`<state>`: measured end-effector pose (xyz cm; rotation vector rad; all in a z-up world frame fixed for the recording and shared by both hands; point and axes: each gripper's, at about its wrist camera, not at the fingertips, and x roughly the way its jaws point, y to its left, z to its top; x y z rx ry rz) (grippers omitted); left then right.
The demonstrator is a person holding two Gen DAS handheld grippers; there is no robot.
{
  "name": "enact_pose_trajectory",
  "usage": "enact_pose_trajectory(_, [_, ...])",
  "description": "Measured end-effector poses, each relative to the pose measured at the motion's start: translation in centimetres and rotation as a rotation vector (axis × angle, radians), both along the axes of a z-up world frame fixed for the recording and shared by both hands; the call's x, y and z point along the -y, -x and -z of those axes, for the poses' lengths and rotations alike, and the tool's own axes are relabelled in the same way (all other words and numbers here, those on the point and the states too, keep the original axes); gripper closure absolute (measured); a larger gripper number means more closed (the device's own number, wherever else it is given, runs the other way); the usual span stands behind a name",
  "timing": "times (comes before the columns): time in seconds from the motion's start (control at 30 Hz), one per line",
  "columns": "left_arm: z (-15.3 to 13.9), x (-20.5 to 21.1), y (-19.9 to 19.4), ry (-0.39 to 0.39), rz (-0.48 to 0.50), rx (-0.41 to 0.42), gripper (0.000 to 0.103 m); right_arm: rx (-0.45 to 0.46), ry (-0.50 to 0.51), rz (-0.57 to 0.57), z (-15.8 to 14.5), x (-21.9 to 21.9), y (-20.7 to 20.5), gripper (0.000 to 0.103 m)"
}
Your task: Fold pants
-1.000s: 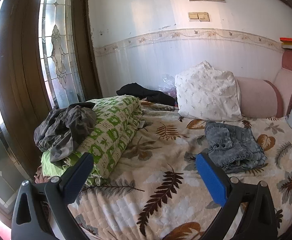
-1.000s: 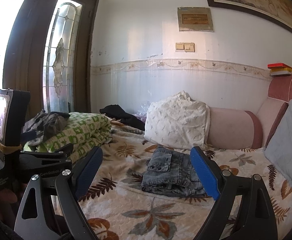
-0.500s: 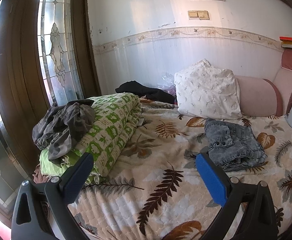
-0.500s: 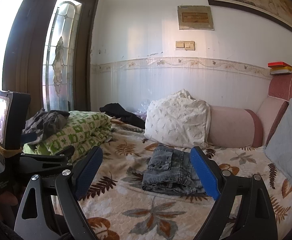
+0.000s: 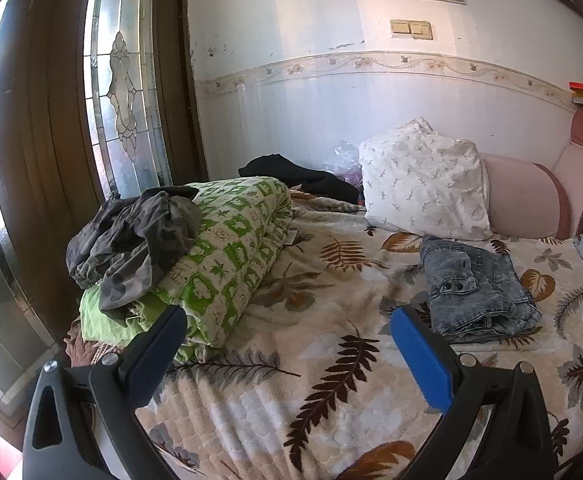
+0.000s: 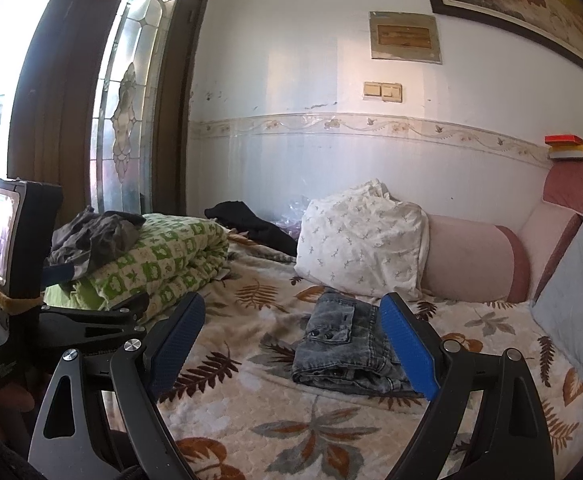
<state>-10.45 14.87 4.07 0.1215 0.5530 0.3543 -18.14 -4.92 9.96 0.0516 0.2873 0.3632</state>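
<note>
A folded pair of grey-blue jeans (image 5: 476, 290) lies on the leaf-print bedspread (image 5: 311, 360) in front of a white pillow; it also shows in the right wrist view (image 6: 341, 346). A crumpled dark grey garment (image 5: 135, 236) sits on a folded green-and-white quilt (image 5: 227, 256) at the left. My left gripper (image 5: 287, 330) is open and empty, above the bedspread, short of both. My right gripper (image 6: 291, 322) is open and empty, just in front of the jeans. The left gripper's body (image 6: 19, 280) shows at the left of the right wrist view.
A white patterned pillow (image 5: 423, 180) and a pink bolster (image 5: 527, 196) lie against the back wall. A black garment (image 5: 295, 176) lies behind the quilt. A grey cushion (image 6: 575, 292) stands at the right. A wooden door with a stained-glass pane (image 5: 123, 80) is at the left.
Both views have shifted only slightly; the left gripper drifted a little. The jeans and the grey garment have not moved. Both grippers stay open.
</note>
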Motion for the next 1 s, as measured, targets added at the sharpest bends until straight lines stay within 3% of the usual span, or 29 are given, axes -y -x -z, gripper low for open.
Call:
enact_pose_trajectory(0.37, [-0.7, -2.5, -0.5, 0.014, -0.048, 0.008, 0.000, 0.015, -0.005, -0.013, -1.3, -2.1, -1.3, 0.014])
enact_pose_trajectory(1.0, [0.3, -3.2, -4.1, -0.008, -0.049, -0.018, 0.000, -0.034, -0.004, -0.012, -0.2, -3.4, -4.5, 0.014])
